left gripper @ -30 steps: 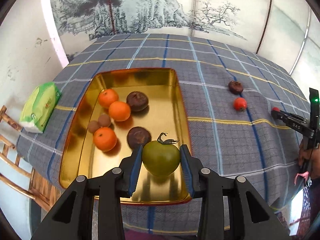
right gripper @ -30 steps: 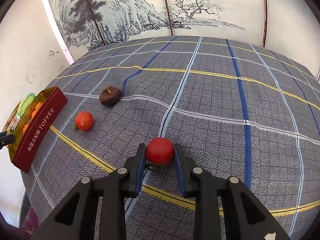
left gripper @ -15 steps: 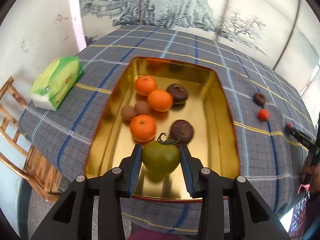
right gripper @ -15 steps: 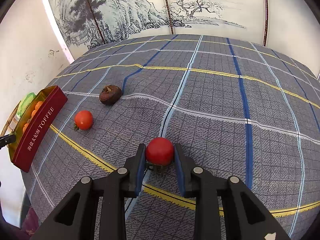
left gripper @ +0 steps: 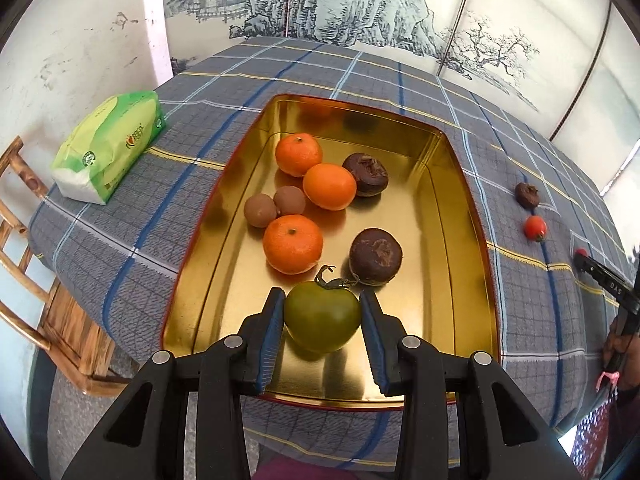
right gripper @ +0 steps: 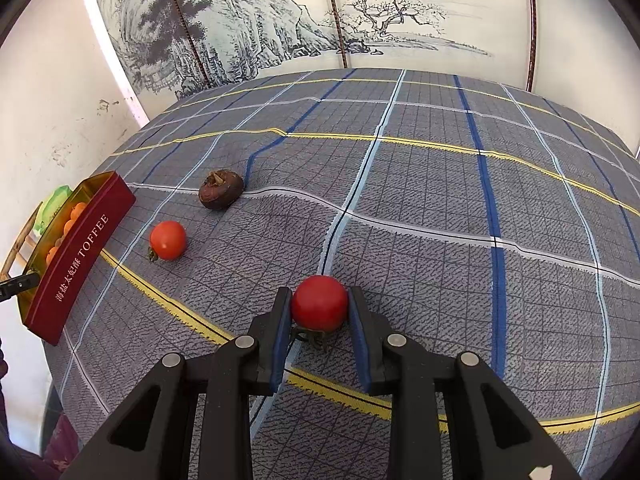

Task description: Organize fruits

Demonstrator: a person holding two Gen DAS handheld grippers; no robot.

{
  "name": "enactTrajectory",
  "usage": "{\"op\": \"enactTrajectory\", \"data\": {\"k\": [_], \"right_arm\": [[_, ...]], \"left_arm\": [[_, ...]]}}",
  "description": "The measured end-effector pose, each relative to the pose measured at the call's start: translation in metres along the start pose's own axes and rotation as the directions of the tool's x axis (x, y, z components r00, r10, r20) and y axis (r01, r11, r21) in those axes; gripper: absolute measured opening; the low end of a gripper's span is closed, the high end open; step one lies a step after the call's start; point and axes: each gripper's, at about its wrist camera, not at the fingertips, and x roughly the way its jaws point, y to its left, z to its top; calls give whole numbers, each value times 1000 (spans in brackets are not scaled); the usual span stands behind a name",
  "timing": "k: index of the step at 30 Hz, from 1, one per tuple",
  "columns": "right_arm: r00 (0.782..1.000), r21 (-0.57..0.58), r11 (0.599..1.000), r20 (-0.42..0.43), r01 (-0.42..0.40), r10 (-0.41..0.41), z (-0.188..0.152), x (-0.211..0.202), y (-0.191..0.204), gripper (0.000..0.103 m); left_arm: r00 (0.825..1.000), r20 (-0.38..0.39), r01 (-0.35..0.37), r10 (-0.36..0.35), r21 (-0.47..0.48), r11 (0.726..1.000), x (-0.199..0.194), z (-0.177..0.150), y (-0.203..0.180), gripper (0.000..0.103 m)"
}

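My left gripper (left gripper: 322, 320) is shut on a green tomato (left gripper: 322, 322) and holds it over the near end of the gold tin tray (left gripper: 472, 216). The tray holds three oranges (left gripper: 293, 243), two dark brown fruits (left gripper: 375, 255) and two small tan fruits (left gripper: 260, 210). My right gripper (right gripper: 319, 312) is shut on a red tomato (right gripper: 319, 303) just above the checked cloth. A second red tomato (right gripper: 168, 240) and a dark brown fruit (right gripper: 221, 189) lie on the cloth to its left, between it and the tray (right gripper: 80, 248).
A green tissue pack (left gripper: 108, 148) lies on the table left of the tray. A wooden chair (left gripper: 36, 280) stands off the table's left edge. A painted screen (right gripper: 280, 20) backs the table. The right gripper shows at the right edge of the left wrist view (left gripper: 608, 284).
The left gripper has swung left and forward with the green tomato, over the tray's near end. The right gripper has stayed still with the red tomato.
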Motion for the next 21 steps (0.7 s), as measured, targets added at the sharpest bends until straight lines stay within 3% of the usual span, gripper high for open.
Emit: {"op": "enactTrajectory", "data": {"k": [21], "right_arm": [[1000,-9,1000,-2,5,-5,-1,1,3,27]], "left_arm": [[1000,12,-12,12,44,999,5,-1,-11,39]]}}
